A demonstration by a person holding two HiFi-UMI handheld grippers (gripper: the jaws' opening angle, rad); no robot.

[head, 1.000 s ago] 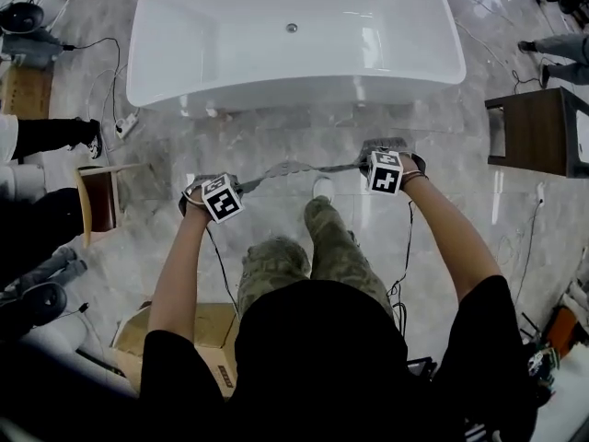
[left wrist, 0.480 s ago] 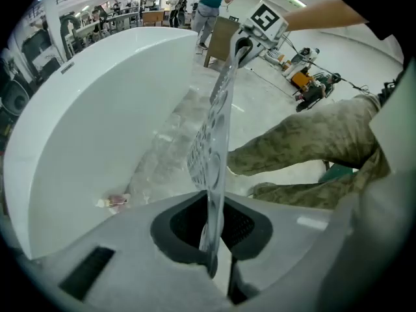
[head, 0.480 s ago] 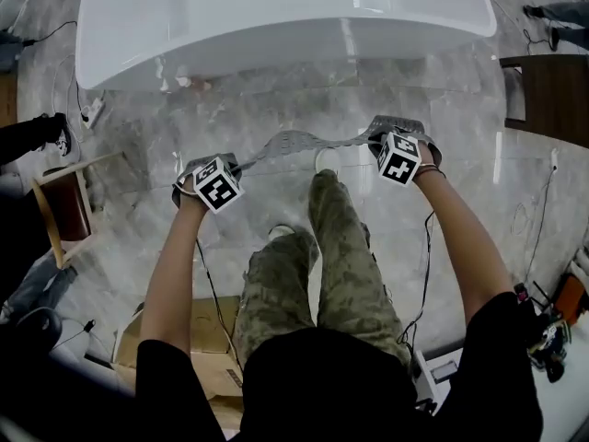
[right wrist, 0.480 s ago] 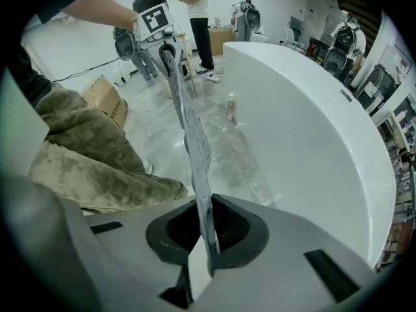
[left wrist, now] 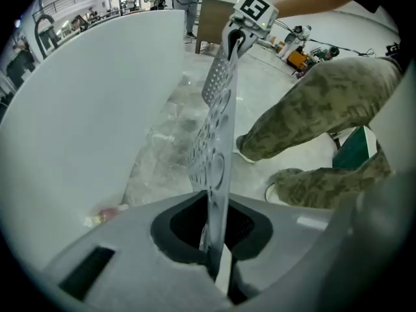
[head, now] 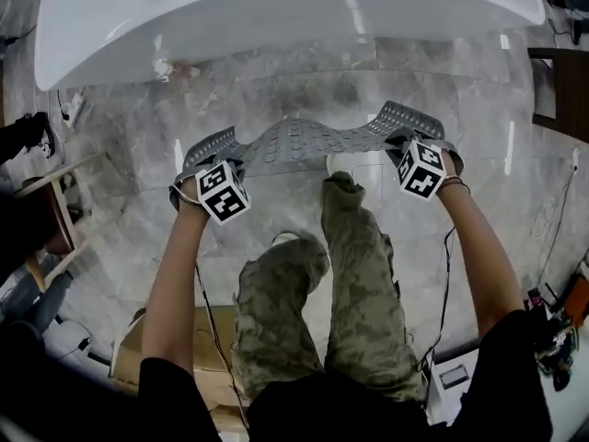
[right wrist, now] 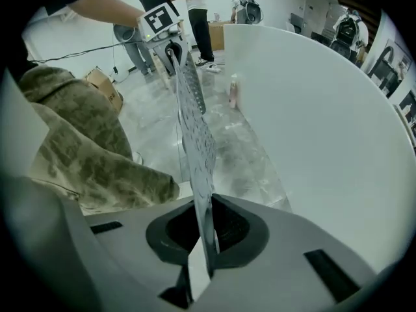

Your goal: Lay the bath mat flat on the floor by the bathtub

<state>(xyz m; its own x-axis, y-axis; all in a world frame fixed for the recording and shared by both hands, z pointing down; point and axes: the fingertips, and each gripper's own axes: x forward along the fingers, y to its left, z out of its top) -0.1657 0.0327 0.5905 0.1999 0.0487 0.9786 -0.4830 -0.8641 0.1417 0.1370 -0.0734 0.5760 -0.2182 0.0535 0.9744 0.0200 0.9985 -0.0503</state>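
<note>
Left tool (left wrist: 213,249), right tool (right wrist: 203,246) on bath mat (head: 304,143)

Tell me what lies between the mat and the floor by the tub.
Nothing visible on the floor ahead of the bath mat; the person's white shoe sits at its near edge, a bottle against the bathtub.

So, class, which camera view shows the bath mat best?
The head view: the bath mat's whole width shows, stretched between the left gripper and right gripper beside the bathtub. Each gripper view shows it only edge-on, one end pinched in shut jaws.
</note>
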